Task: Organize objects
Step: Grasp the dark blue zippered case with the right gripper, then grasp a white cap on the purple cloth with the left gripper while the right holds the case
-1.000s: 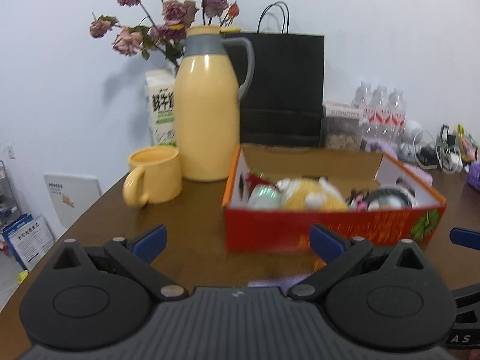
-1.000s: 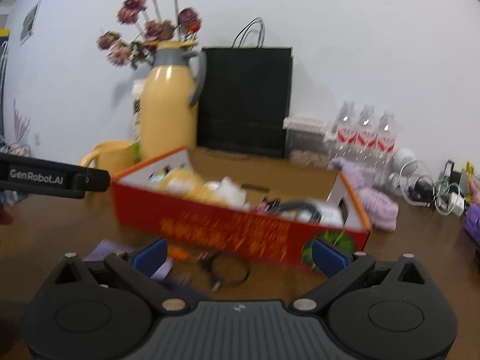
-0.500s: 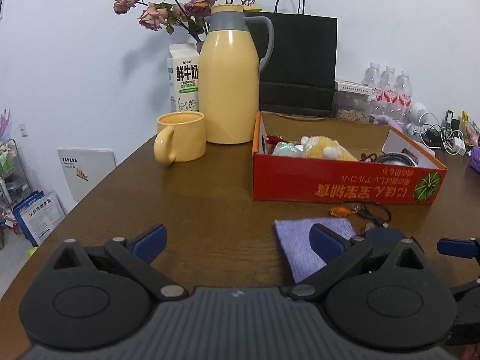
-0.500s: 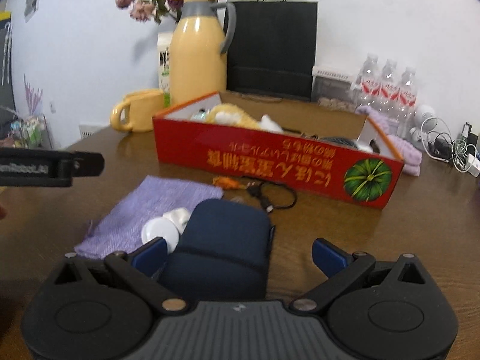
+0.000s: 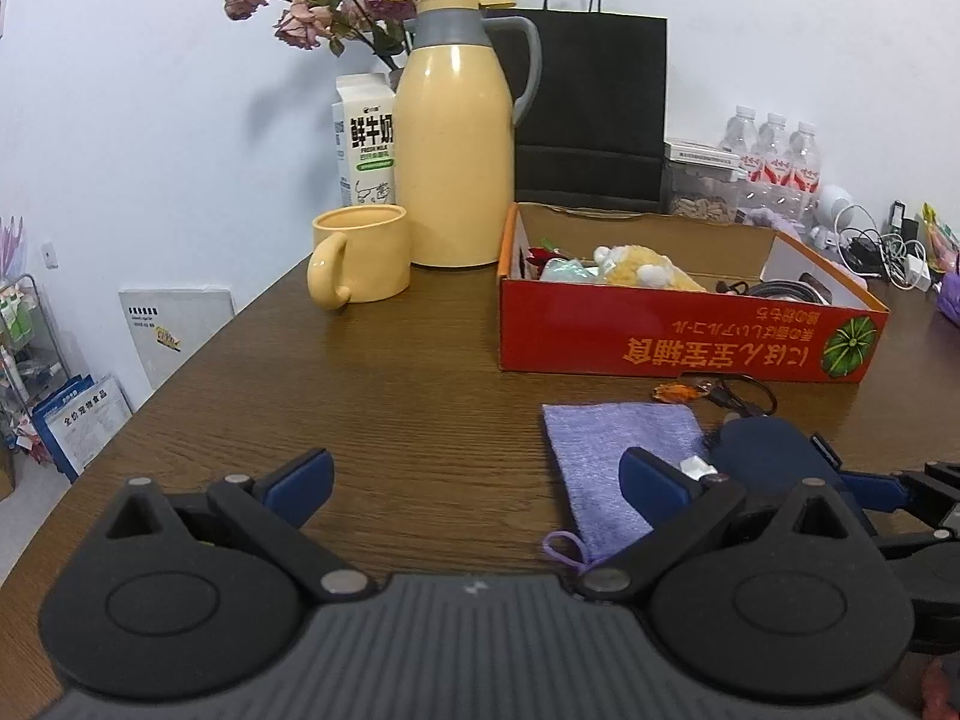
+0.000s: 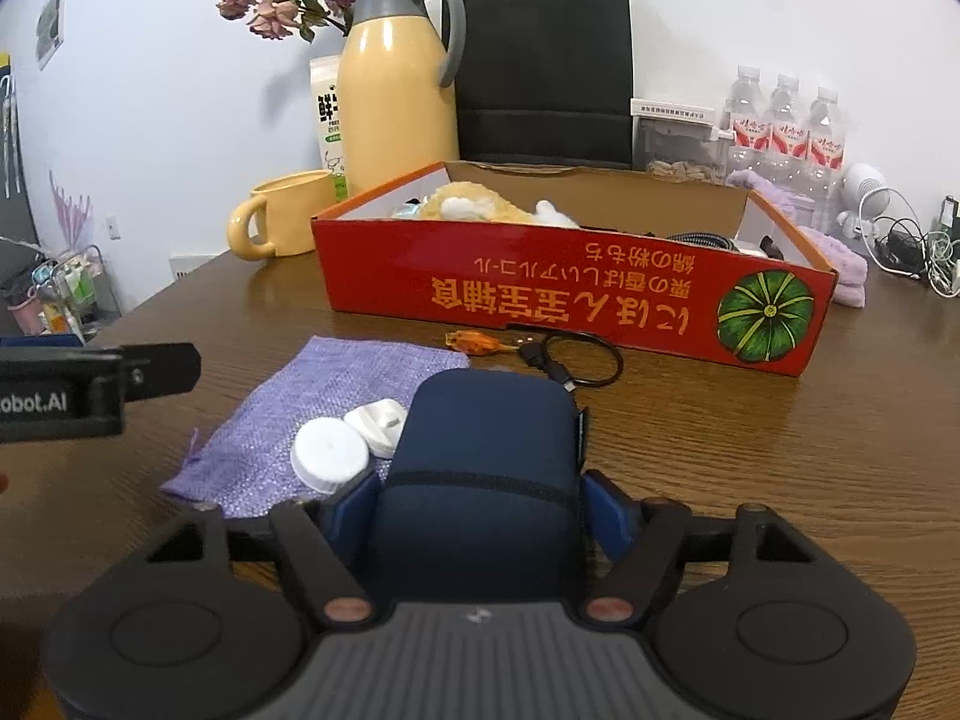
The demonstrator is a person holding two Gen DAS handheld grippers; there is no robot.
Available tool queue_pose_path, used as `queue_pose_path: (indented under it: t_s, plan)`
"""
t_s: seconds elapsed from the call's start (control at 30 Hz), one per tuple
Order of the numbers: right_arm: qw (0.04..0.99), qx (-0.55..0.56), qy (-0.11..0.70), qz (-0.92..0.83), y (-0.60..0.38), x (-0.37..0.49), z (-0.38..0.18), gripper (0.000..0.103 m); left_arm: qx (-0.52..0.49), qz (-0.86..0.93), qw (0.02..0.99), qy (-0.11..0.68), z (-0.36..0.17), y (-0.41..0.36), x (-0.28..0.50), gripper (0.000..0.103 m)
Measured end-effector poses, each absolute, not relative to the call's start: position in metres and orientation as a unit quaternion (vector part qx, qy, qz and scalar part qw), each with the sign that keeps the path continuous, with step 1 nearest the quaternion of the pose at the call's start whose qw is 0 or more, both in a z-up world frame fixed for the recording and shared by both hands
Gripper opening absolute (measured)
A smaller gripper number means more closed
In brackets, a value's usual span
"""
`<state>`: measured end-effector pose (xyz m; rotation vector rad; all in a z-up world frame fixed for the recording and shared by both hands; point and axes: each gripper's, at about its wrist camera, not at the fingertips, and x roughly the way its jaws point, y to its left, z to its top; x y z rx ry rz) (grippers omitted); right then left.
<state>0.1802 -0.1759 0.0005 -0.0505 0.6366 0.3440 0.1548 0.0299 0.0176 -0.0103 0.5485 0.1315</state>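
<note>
A dark blue soft case (image 6: 486,438) lies on the brown table between the jaws of my right gripper (image 6: 480,498). The jaws are closing, and both blue pads sit against the case's sides. Left of the case, two white round caps (image 6: 329,456) rest on a flat purple cloth pouch (image 6: 336,384). My left gripper (image 5: 477,474) stands open over bare table, its right finger above the pouch (image 5: 618,444), nothing between its pads. The red cardboard box (image 6: 570,312) holding a plush toy and several small items stands behind.
A black cable loop (image 6: 579,360) and a small orange object (image 6: 474,341) lie in front of the box. Behind stand a yellow mug (image 5: 360,255), yellow jug (image 5: 459,150), milk carton, black paper bag and water bottles (image 6: 780,132). Chargers and cords clutter the far right.
Both views have drawn back from the red box and tipped down to the table. The right gripper's jaws have narrowed from wide open onto the blue case.
</note>
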Motion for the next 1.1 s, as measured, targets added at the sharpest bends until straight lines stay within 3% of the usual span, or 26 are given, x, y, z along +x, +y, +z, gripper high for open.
queue_pose_path:
  t_s: [0.33,1.1]
  plan:
    - [0.938,-0.013,0.299,0.174,-0.181,0.177,0.004,0.064,0.005,0.066,0.961,0.269,0.021,0.016,0.155,0.103]
    - [0.961,-0.012,0.247,0.126,-0.264,0.175,0.010,0.064,0.067,-0.001,0.963,0.261,0.005,-0.038,0.159,0.103]
